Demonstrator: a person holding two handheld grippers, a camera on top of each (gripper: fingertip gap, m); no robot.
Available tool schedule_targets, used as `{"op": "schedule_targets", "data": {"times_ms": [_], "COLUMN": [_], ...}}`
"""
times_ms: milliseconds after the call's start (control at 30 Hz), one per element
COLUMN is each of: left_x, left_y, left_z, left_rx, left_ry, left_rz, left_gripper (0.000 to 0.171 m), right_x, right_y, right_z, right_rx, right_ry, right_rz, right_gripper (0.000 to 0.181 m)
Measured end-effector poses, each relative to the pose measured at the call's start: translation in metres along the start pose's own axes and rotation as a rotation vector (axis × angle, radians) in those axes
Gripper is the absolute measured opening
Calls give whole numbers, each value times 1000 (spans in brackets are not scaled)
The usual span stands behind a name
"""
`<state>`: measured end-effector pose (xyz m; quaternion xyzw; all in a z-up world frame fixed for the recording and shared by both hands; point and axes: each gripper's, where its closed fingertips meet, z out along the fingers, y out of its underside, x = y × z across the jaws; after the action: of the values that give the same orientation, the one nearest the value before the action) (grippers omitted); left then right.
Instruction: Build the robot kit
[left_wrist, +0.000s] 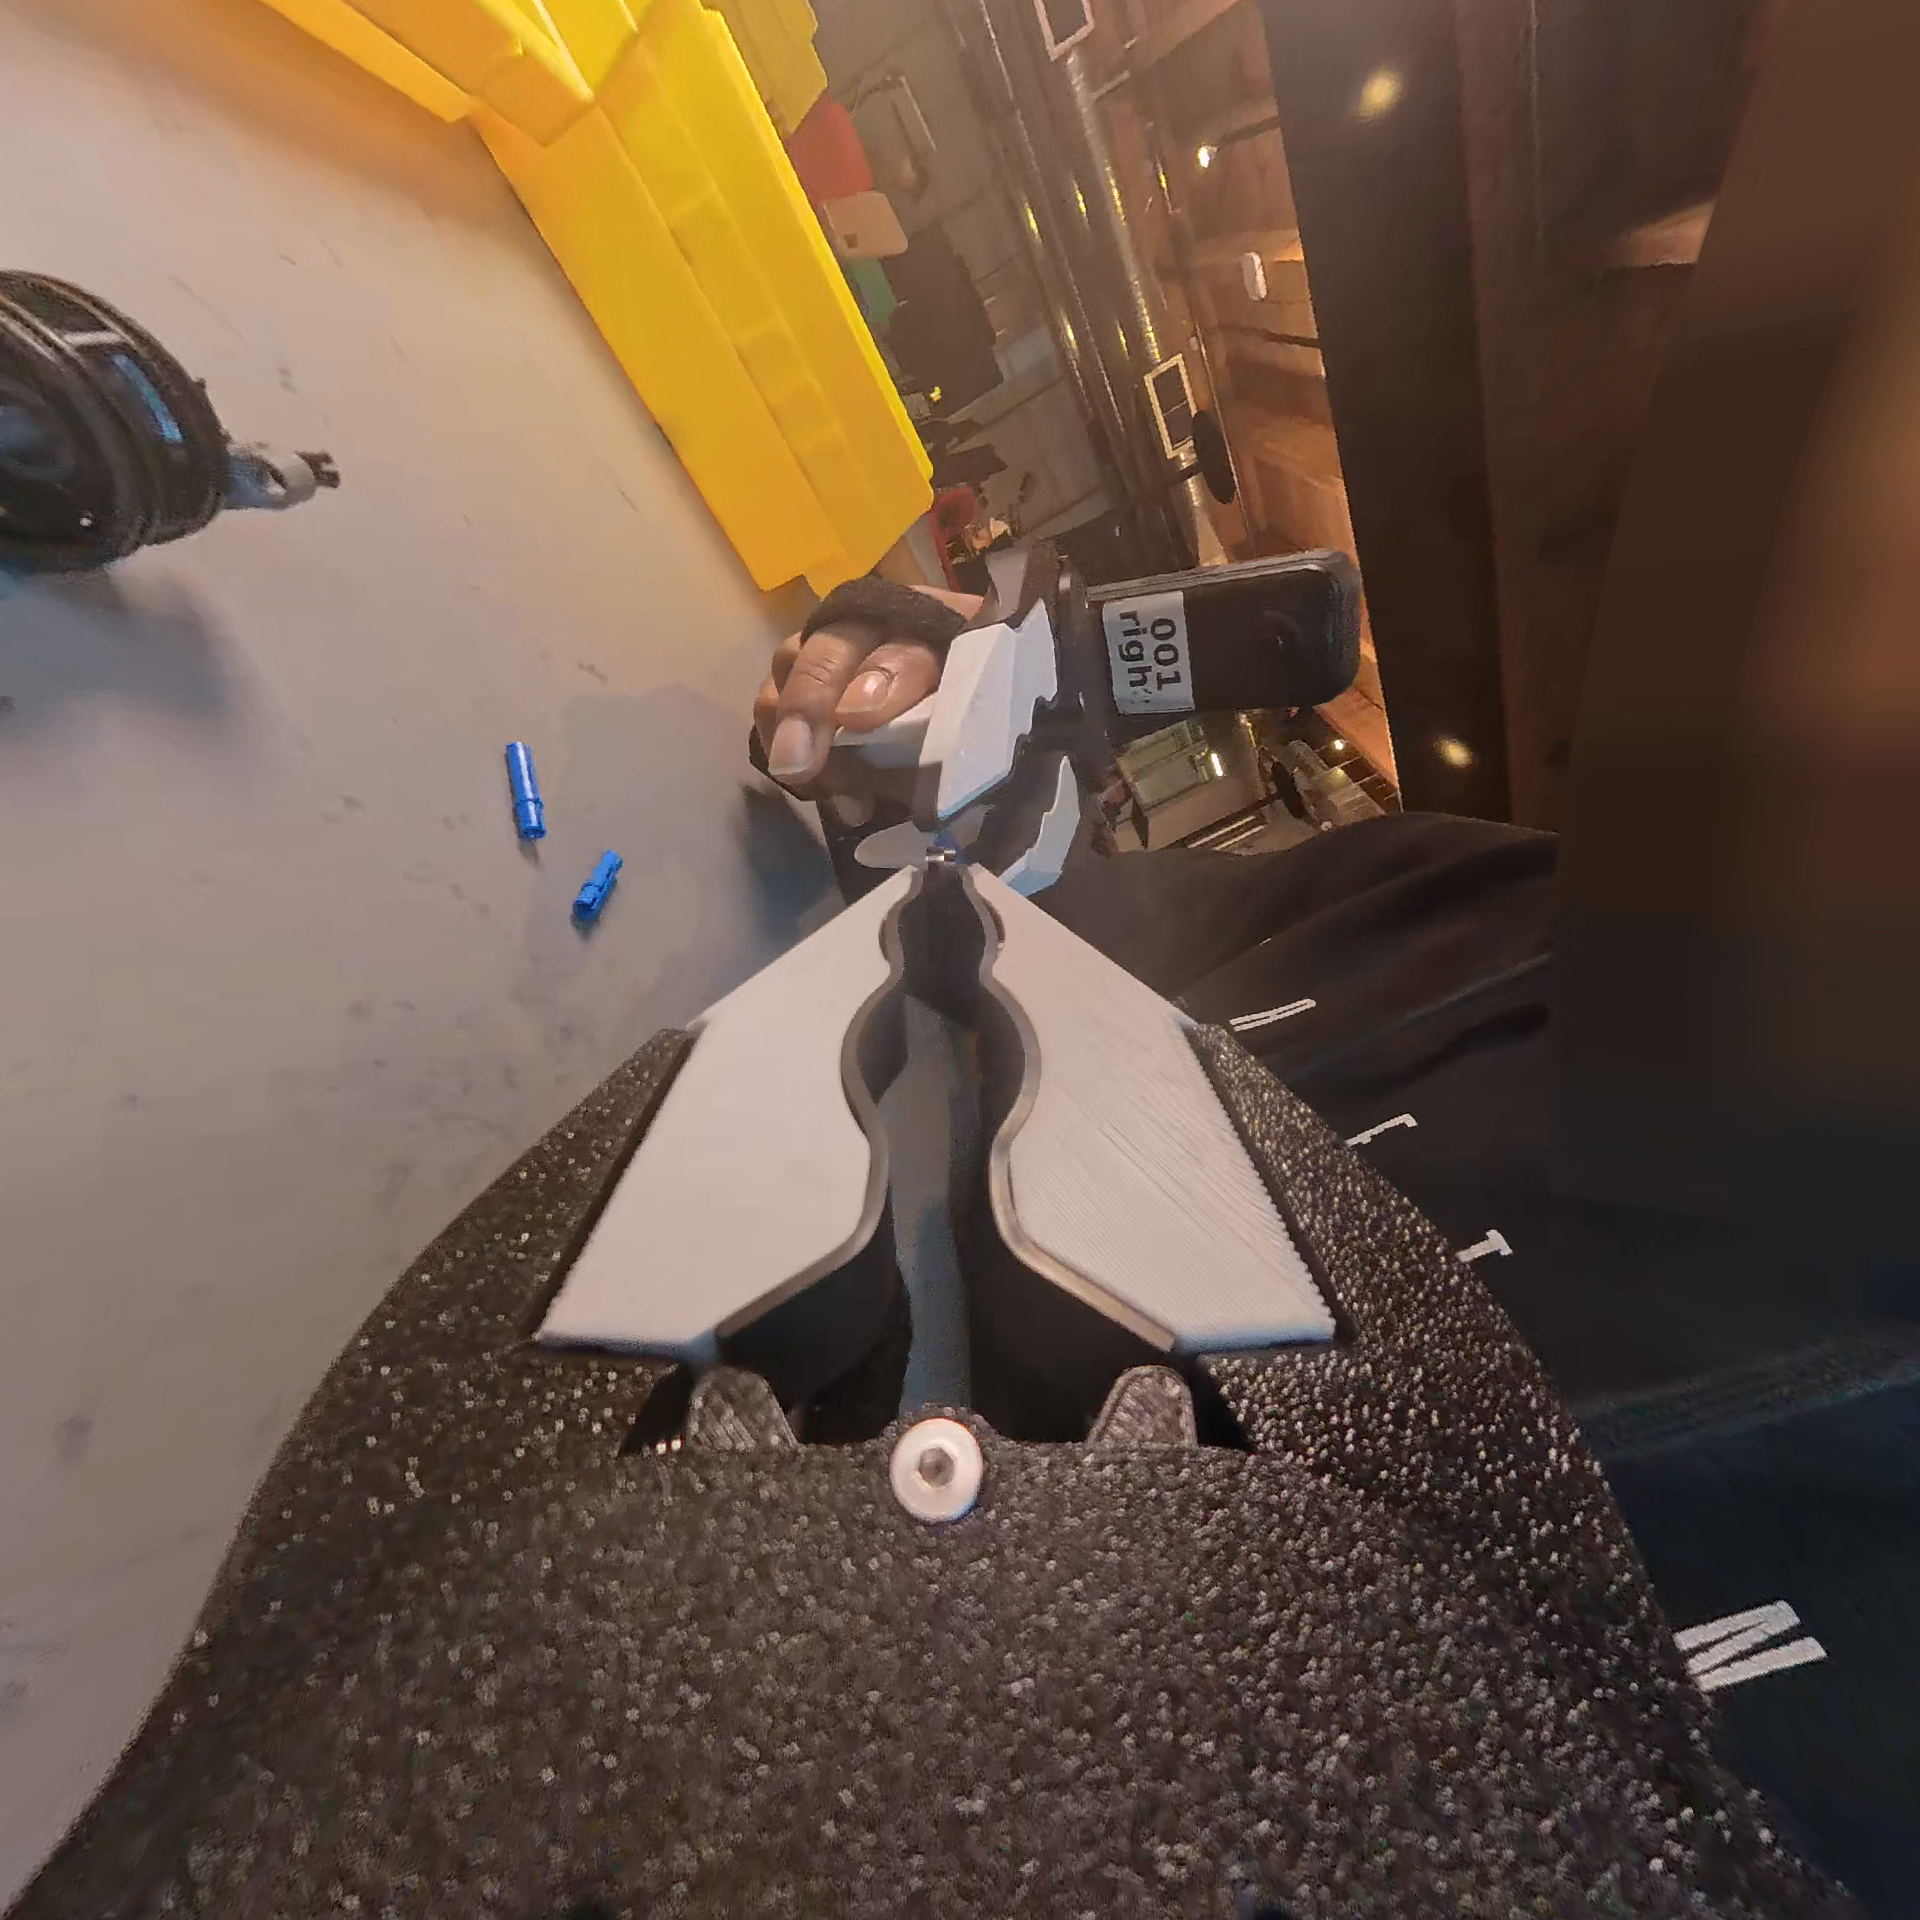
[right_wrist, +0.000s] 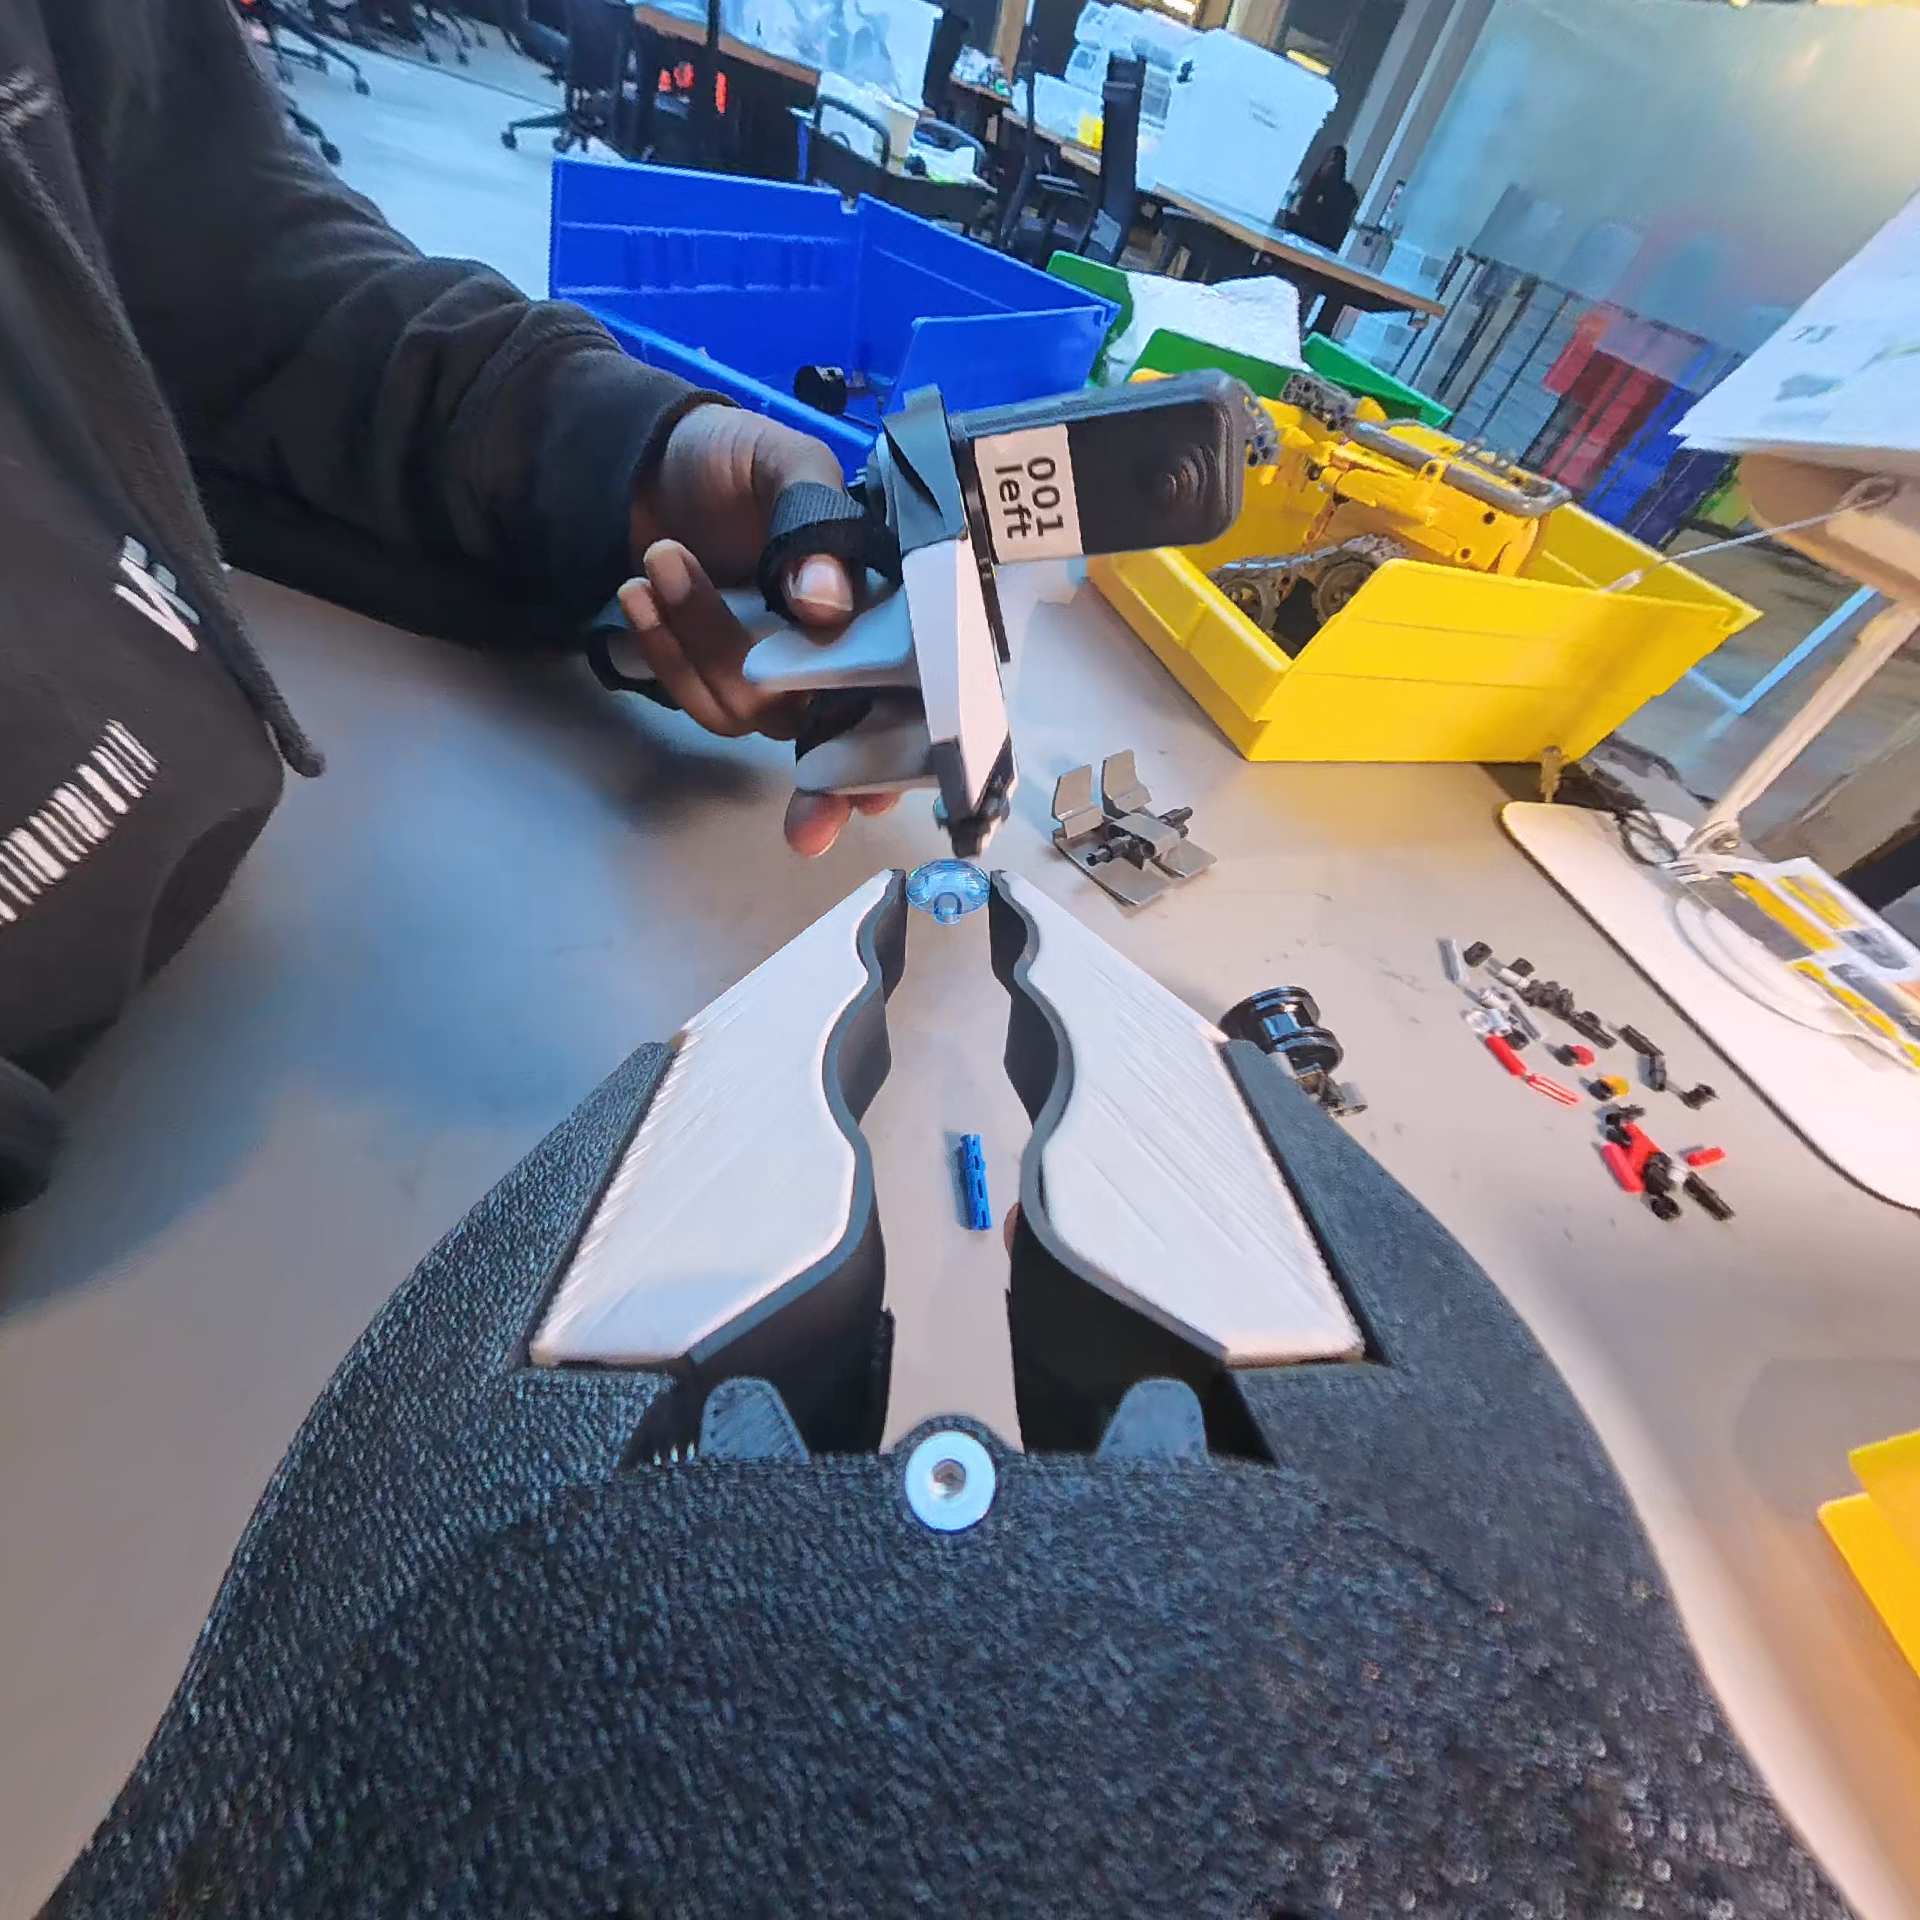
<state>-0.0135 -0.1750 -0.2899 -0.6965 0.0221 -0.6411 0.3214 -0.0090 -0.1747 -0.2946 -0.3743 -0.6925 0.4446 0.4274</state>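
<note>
- A small clear-blue round dish piece (right_wrist: 947, 889) with a short stem sat pinched between the tips of the right tongs (right_wrist: 948, 885), held up off the table (right_wrist: 520, 935).
- In the left wrist view the same right tongs (left_wrist: 961, 847) showed farther off, tips pressed on the thin disc, seen edge-on there.
- Left tongs (left_wrist: 943, 871) were pressed nearly together on a tiny dark part at their tips; the part was too small to identify.
- In the right wrist view the left tongs (right_wrist: 971, 826) pointed down, tips just above the dish piece; contact could not be judged.
- A person's hand (right_wrist: 727, 582), black strap over the thumb, gripped the left tool; another hand (left_wrist: 831, 696) gripped the right one. A black sleeve (right_wrist: 364, 395) ran off towards the near-left edge of the table.
- Below the right tongs, one blue pin (right_wrist: 972, 1179) lay on the table; the left wrist view showed two blue pins (left_wrist: 525, 788) lying close together.
- A grey clip-like assembly (right_wrist: 1127, 836) lay just beyond the tongs, towards the far edge.
- A black wheel hub (right_wrist: 1283, 1029) sat beside the right tongs' outer finger.
- A scatter of small red and black parts (right_wrist: 1600, 1081) lay towards the right edge, next to a white sheet with a printed booklet (right_wrist: 1766, 935).
- A yellow bin (right_wrist: 1434, 644) holding a yellow tracked model stood at the far edge; a blue bin (right_wrist: 779, 270) stood further back on the left.
</note>
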Motion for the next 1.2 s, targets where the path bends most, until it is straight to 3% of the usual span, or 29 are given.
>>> {"op": "schedule_targets", "data": {"times_ms": [233, 533, 700, 800, 1067, 1200], "left_x": [-9, -33, -57, -69, -75, -70], "left_y": [-2, 25, 33, 40, 41, 46], "left_z": [-9, -7, -11, -12, -13, -11], "left_rx": [-42, -318, -503, -606, -676, -675], "left_ry": [-136, -437, -667, -735, -792, -741], "left_rz": [167, 667, 1113, 1281, 1475, 1436], "left_gripper": [4, 4, 4, 4, 4, 11], "right_x": [-5, -26, -30, -30, -29, -28], "right_y": [7, 53, 71, 73, 72, 67], "right_z": [3, 12, 9, 8, 4, 2], "right_rx": [-38, -324, -469, -490, -483, -448], "right_ry": [-31, -121, -133, -134, -139, -149], "right_rz": [14, -26, -47, -15, 38, 77], "right_gripper": [16, 16, 16, 16, 26, 29]}}
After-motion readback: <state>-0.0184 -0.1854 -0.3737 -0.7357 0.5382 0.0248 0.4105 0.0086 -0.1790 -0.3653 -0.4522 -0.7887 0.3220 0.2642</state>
